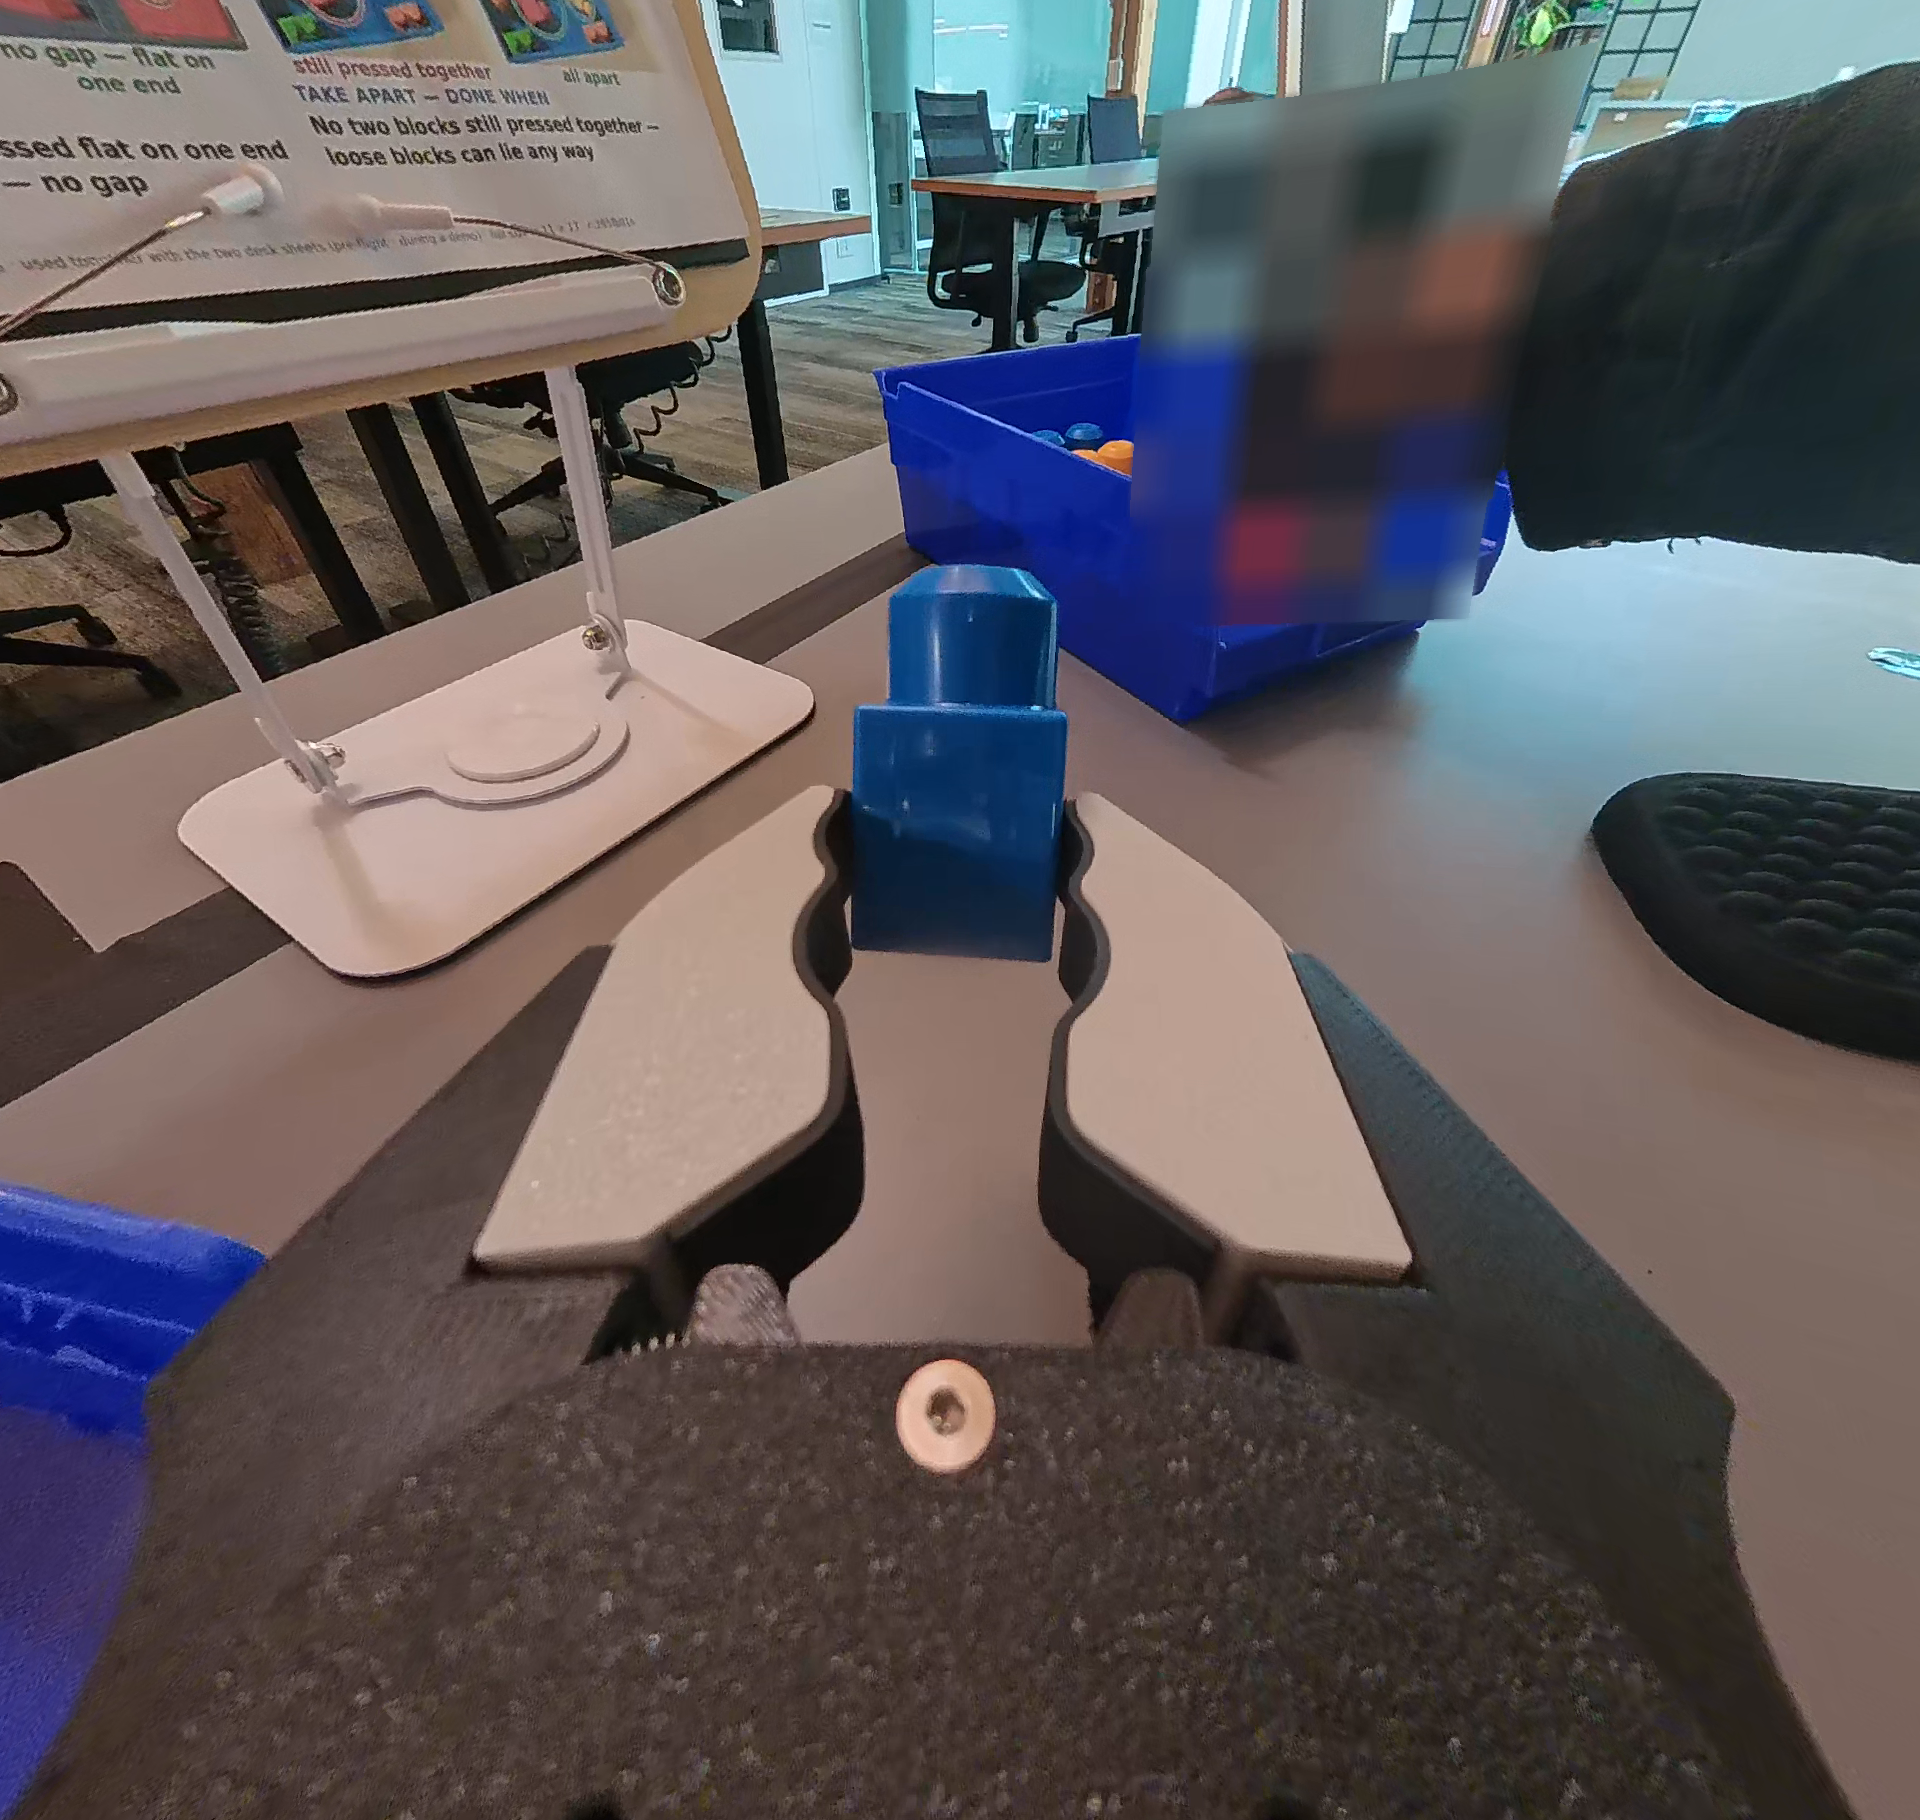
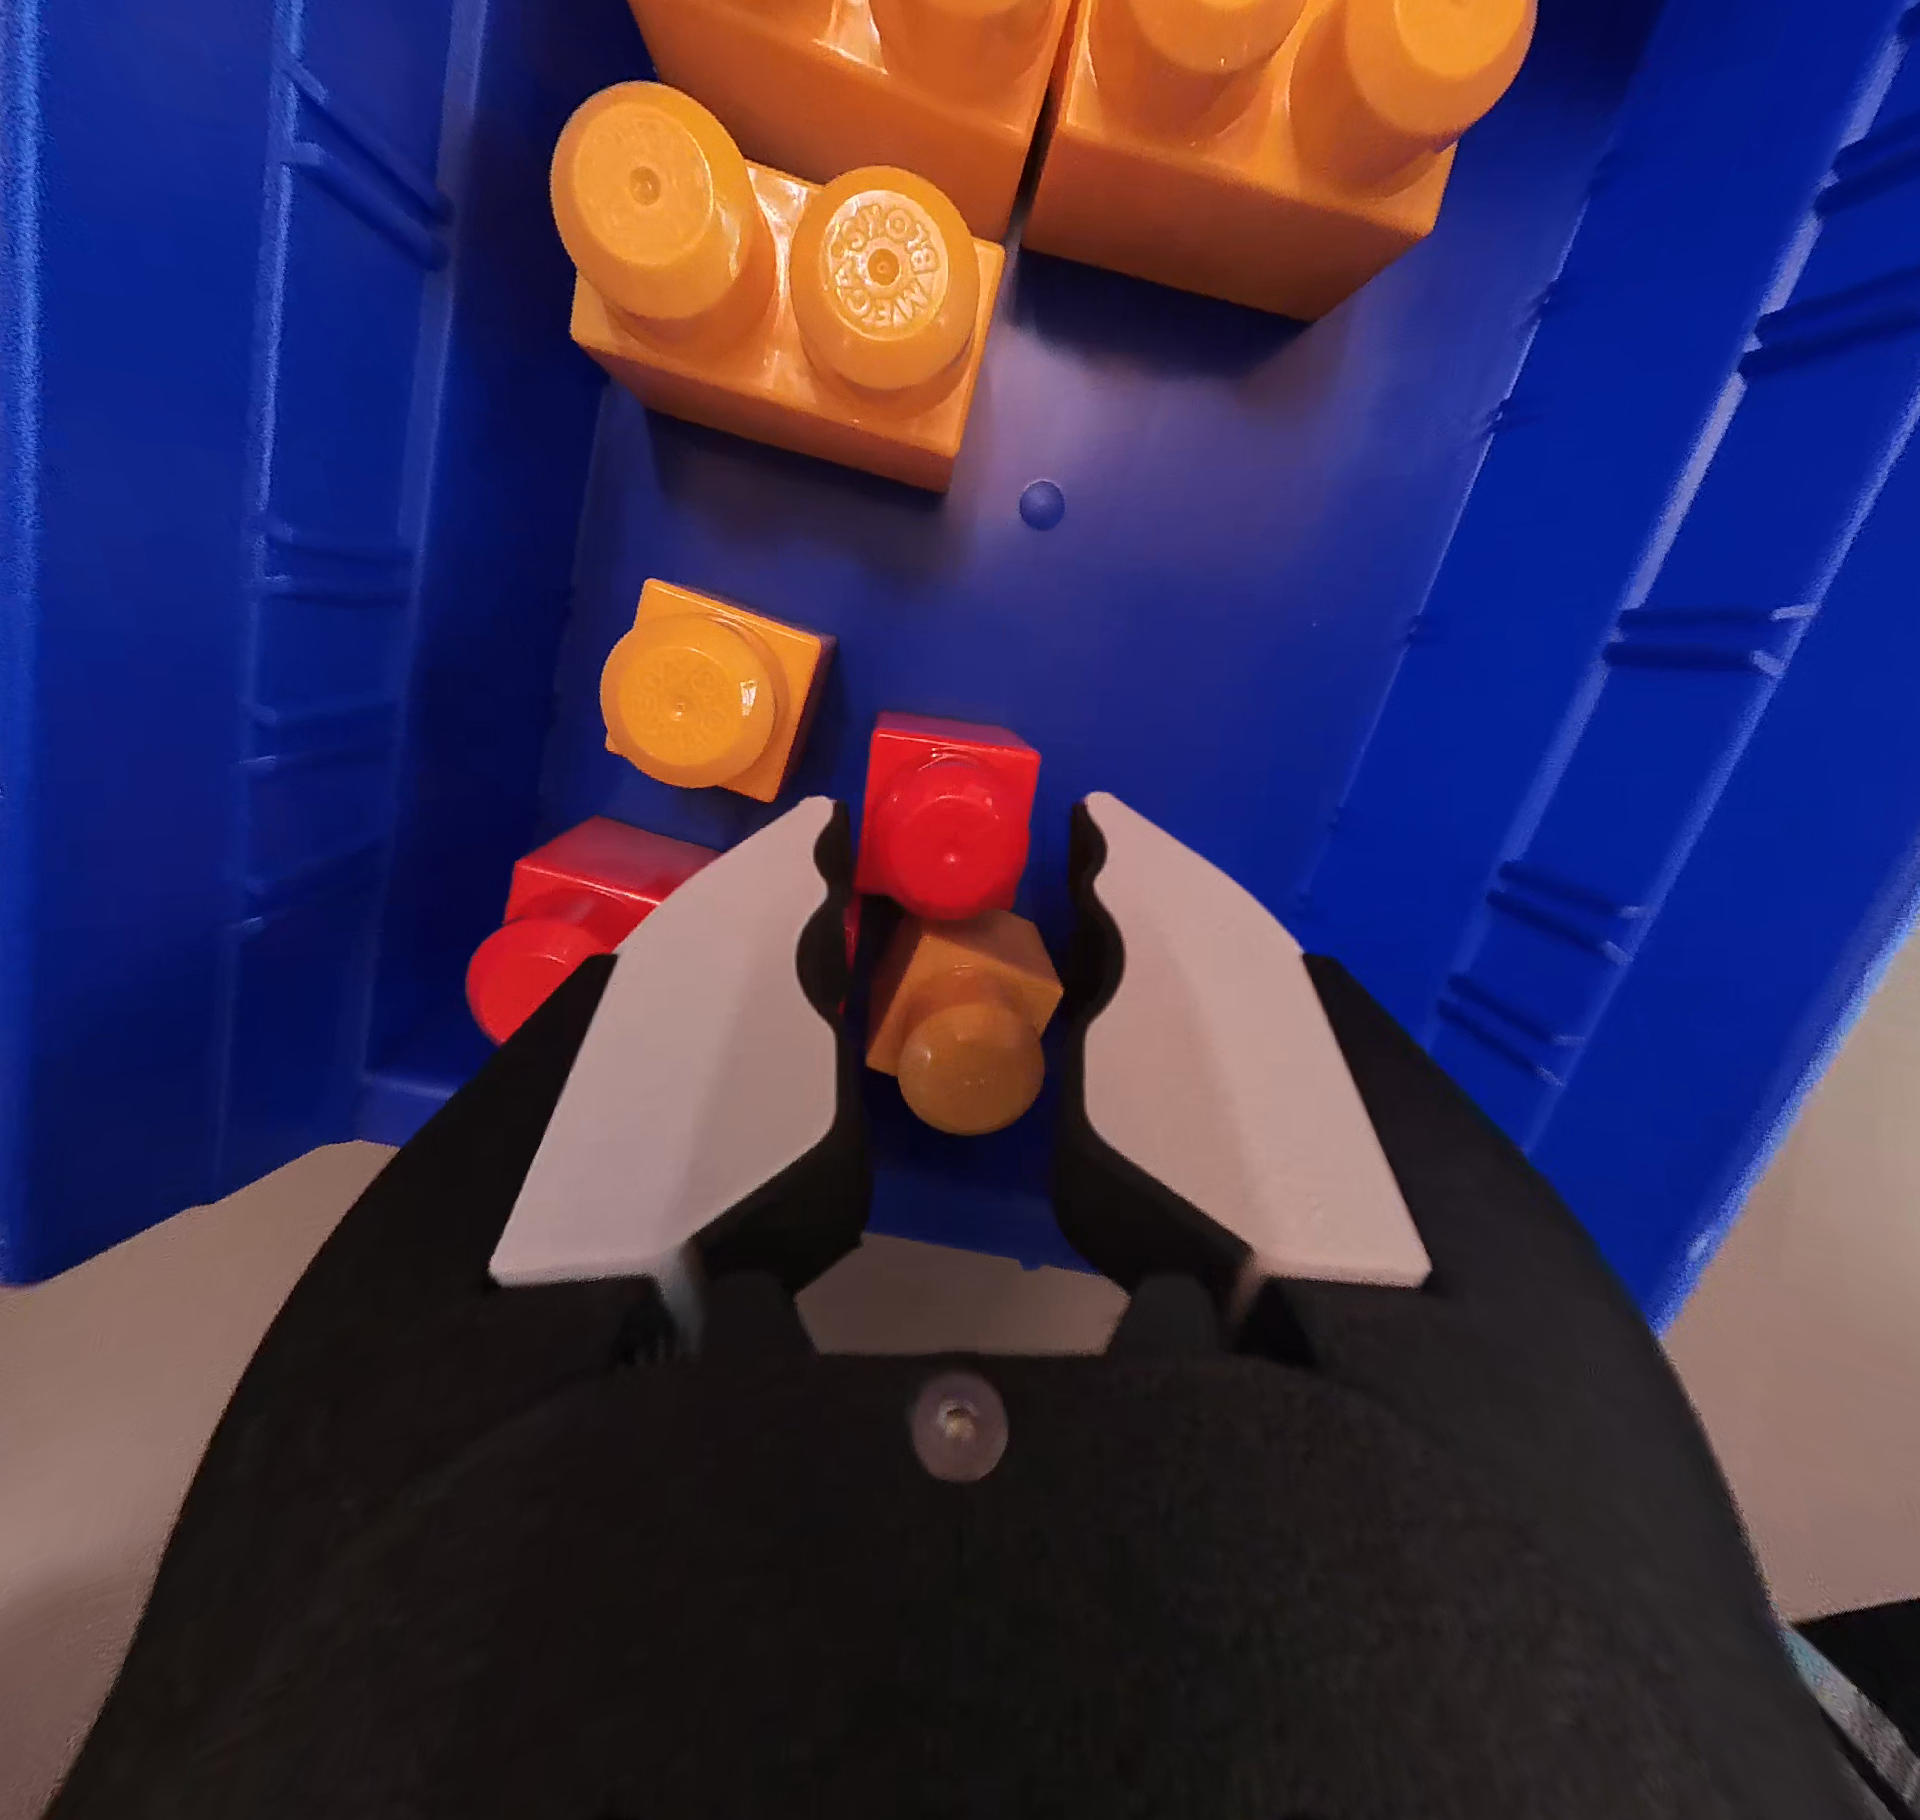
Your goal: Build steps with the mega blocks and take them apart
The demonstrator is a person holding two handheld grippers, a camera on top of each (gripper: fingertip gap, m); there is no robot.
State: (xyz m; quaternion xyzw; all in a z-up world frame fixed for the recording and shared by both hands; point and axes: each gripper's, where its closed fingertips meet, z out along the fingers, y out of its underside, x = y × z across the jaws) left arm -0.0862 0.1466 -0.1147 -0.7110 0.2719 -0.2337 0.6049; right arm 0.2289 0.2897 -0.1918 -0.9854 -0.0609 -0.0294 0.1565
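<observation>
My left gripper (image 1: 958,814) is shut on a blue single-stud block (image 1: 956,825), holding it upright just above the grey table (image 1: 1403,939). My right gripper (image 2: 954,825) is open and reaches down into the blue bin (image 2: 1195,575). Its fingers straddle a small orange single-stud block (image 2: 966,1012) that lies tilted in their shadow. A red single-stud block (image 2: 951,814) sits just beyond the fingertips, and another red one (image 2: 551,929) is partly hidden by the left finger. An orange single (image 2: 707,690) and three orange two-stud blocks (image 2: 779,295) lie farther in.
The blue bin (image 1: 1039,534) stands on the table ahead of the left gripper, with a black sleeve (image 1: 1725,316) reaching over it. A white document stand (image 1: 499,783) is at the left and a black mat (image 1: 1766,908) at the right. Another blue bin's edge (image 1: 83,1355) is near left. Tip to tip, the grippers are about 35 centimeters apart.
</observation>
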